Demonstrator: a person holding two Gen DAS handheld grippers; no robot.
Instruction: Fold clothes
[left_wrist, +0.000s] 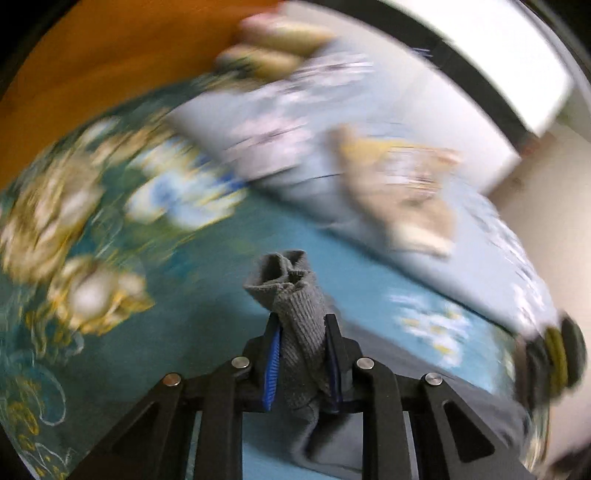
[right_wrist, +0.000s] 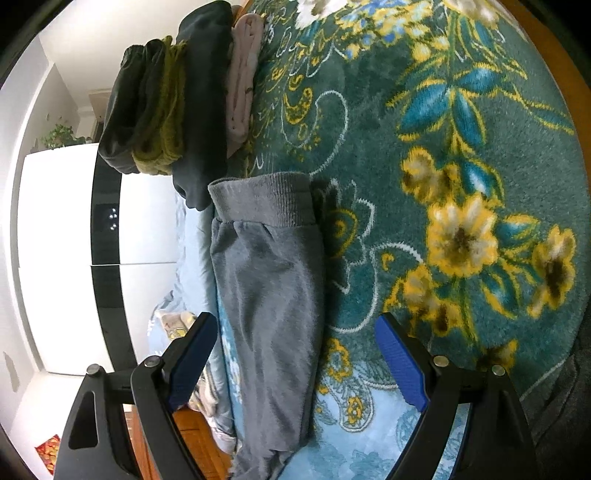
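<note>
While the left wrist view is heavily motion-blurred, the floral teal rug (right_wrist: 461, 129) fills most of both views and everything sits on it. Bg in right view: white cabinet w/ black vertical strip (right_wrist: 66, 258), well apart from the rug action. Pale blue bedding (left_wrist: 295, 147) lies along the rug edge in left view, too blurred for detail; a tan/yellow item (left_wrist: 402, 192) sits on top of it, can't ID.

Grey sweatpants (right_wrist: 269, 280) lie flat on the rug, one leg running lengthwise between the right fingers, ribbed cuff (right_wrist: 262, 199) at the far end. Stack of folded clothes (right_wrist: 177, 103) (dark, olive knit, pink) sits just beyond the cuff, near but looks not touching, hard to tell.

R gripper (right_wrist: 295, 365): fingers spread wide, blue pads either side of the leg, not touching the fabric.

L gripper (left_wrist: 301, 354): fingers pressed in, pinching a ribbed grey cuff (left_wrist: 291, 291) of the same grey fabric; cuff mouth sticks up past the tips, rest hangs below.
</note>
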